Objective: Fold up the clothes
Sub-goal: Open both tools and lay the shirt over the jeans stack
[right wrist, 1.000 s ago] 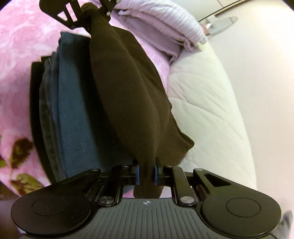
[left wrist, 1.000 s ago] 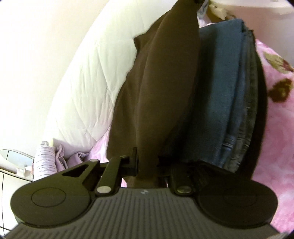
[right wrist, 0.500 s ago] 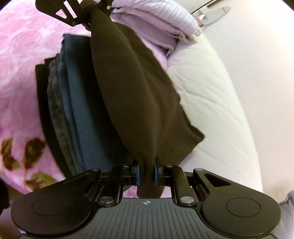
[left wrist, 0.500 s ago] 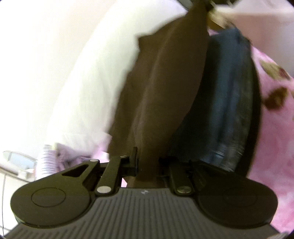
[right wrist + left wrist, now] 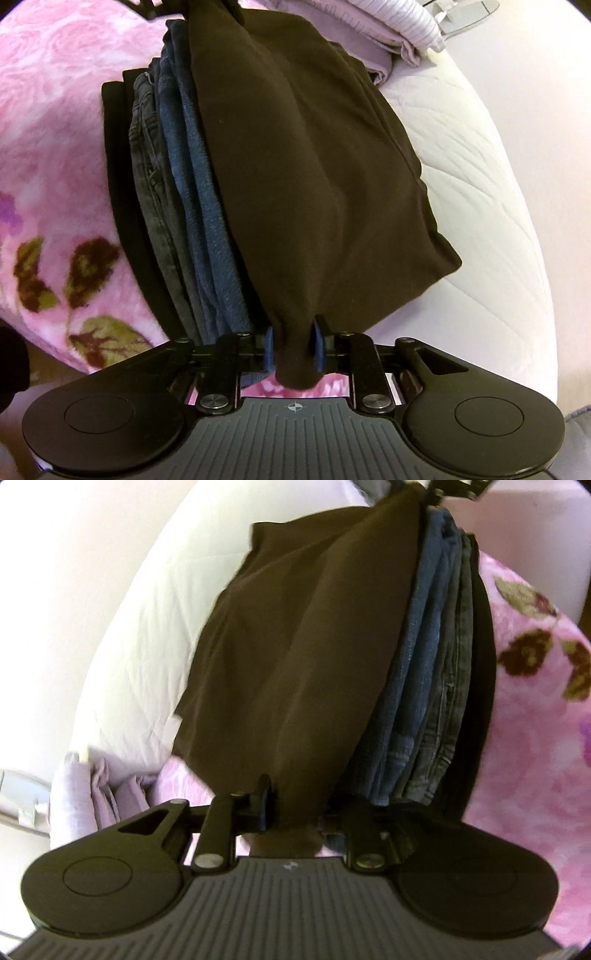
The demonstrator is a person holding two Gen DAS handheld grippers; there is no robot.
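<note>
A dark brown garment (image 5: 295, 646) (image 5: 314, 166) lies stretched lengthwise over a stack of folded jeans (image 5: 432, 683) (image 5: 184, 184), one end at each gripper. My left gripper (image 5: 293, 808) has its jaws opening, with a bunched end of the brown cloth still between them. The jaws of my right gripper (image 5: 293, 347) are opening too; the other bunched end sits between the blue pads (image 5: 269, 347) with thin gaps beside it. Each gripper shows at the top edge of the other's view, the left gripper (image 5: 207, 5) and the right gripper (image 5: 424, 487).
The stack rests on a pink flowered blanket (image 5: 535, 738) (image 5: 55, 147), with a black garment (image 5: 118, 166) at its bottom. A white quilted cover (image 5: 147, 627) (image 5: 480, 184) lies along the brown garment's other side. Folded lilac clothes (image 5: 388, 33) (image 5: 107, 790) sit near the left gripper.
Both pairs of jaws have widened around the brown cloth. The garment has sunk and spread wider over the jeans, and the right gripper has come down a little.
</note>
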